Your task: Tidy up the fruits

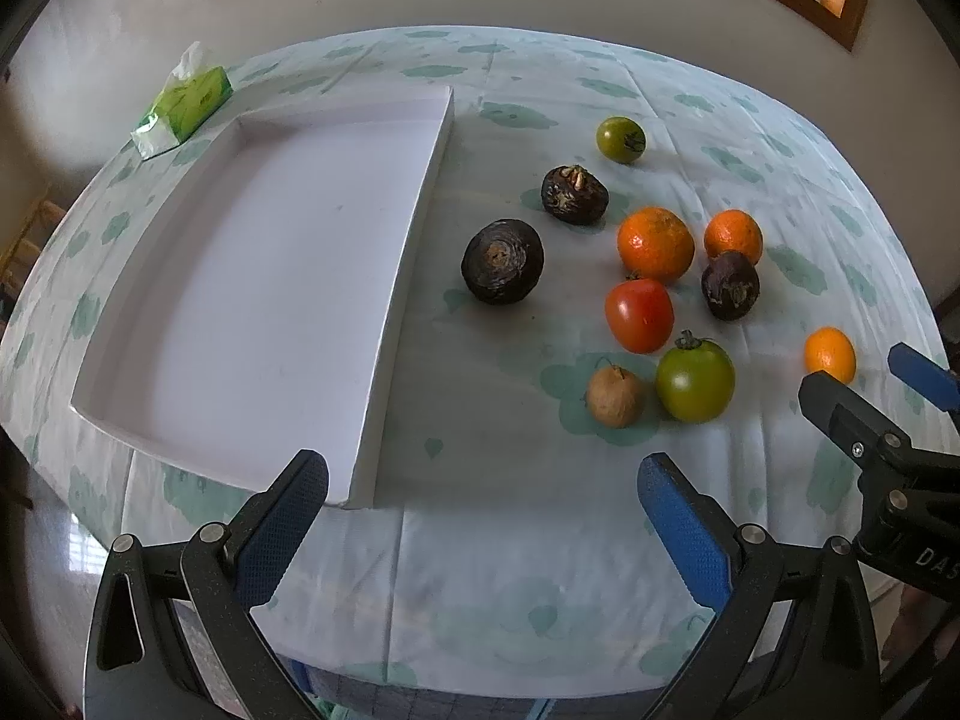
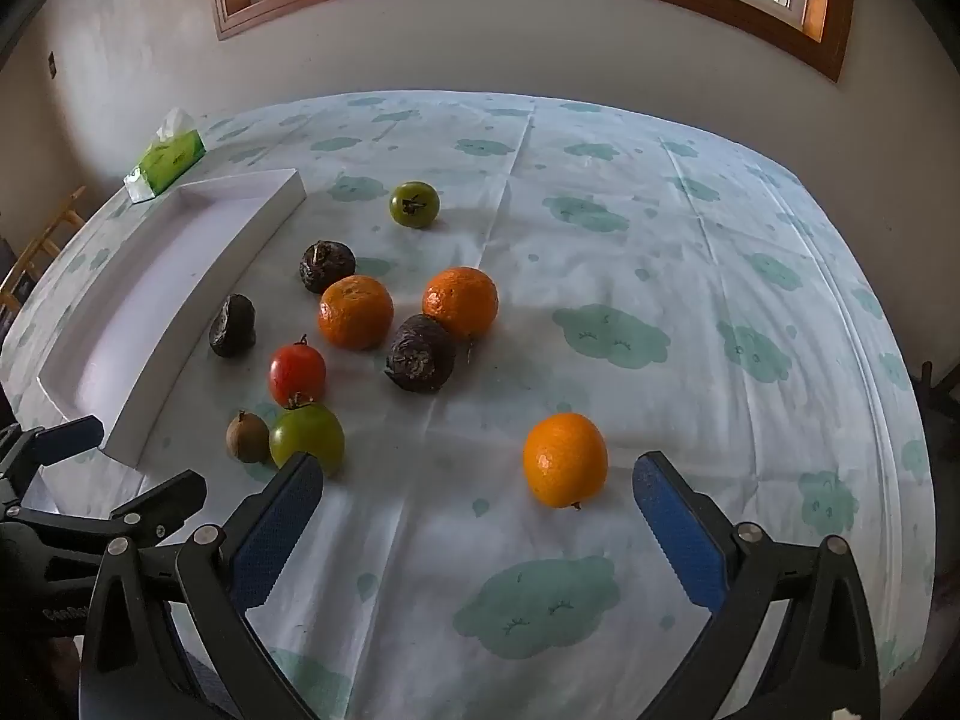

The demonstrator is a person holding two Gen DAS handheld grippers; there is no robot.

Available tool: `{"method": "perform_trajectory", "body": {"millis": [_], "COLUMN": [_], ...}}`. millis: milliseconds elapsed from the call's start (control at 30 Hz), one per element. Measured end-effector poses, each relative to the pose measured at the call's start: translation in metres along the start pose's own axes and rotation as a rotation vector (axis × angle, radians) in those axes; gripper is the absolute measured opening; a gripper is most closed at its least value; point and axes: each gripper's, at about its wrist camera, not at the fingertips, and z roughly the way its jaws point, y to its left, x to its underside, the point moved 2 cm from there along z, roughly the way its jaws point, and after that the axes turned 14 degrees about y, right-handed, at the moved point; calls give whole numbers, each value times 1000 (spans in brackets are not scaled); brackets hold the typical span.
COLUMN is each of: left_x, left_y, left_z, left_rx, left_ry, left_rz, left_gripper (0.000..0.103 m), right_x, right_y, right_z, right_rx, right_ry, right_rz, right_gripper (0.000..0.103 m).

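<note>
Both grippers hang over the near edge of the table (image 2: 690, 228), tipped steeply down toward the cloud-print cloth, side by side and close together. The left gripper (image 1: 483, 480) has its blue pads spread wide with nothing between them; its left finger sits right over the near right corner of the white tray (image 1: 414, 276), which lies along the table's left side with nothing in it. The right gripper (image 2: 478, 483) is just as wide open and holds nothing. A lone orange (image 2: 565, 459) lies on the cloth just inside its right finger, not touched by either pad as far as I can tell.

The rest of the fruit is bunched toward the middle of the table, right of the tray: two more oranges (image 2: 356, 312) touching or nearly so, a red tomato (image 2: 297, 373), a big green tomato (image 2: 306, 439) with a small brown fruit (image 2: 246, 437) right beside it, three dark wrinkly fruits (image 2: 419, 353), and a smaller green tomato (image 2: 414, 204) off on its own toward the far edge. One of the dark ones (image 2: 233, 325) lies just beside the tray's wall.

A green tissue pack (image 2: 165, 159) sits at the far left corner, behind the tray
</note>
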Motion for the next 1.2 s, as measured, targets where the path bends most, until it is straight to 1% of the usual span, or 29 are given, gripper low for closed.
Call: {"method": "perform_trajectory", "body": {"millis": [233, 467, 633, 767, 867, 1000, 1200], "left_x": [-1, -3, -3, -4, -5, -5, -3], "left_y": [-2, -11, -16, -17, -16, -13, -15], "left_z": [1, 3, 0, 1, 2, 9, 9], "left_rx": [7, -4, -15, -17, -14, 3, -2], "left_ry": [6, 5, -28, -33, -25, 8, 6], "left_rz": [11, 40, 70, 77, 71, 58, 71], "left_gripper": [102, 102, 102, 102, 102, 102, 102], "right_x": [-1, -1, 0, 0, -1, -1, -1], "right_y": [-1, -1, -2, -1, -3, -3, -4], "right_z": [0, 2, 5, 8, 9, 9, 12], "right_rx": [-2, -5, -12, -15, -16, -15, -17], "right_ry": [4, 6, 9, 15, 19, 19, 29], "right_rz": [1, -2, 1, -5, -6, -4, -9], "right_gripper": [103, 103, 103, 103, 103, 103, 103]}}
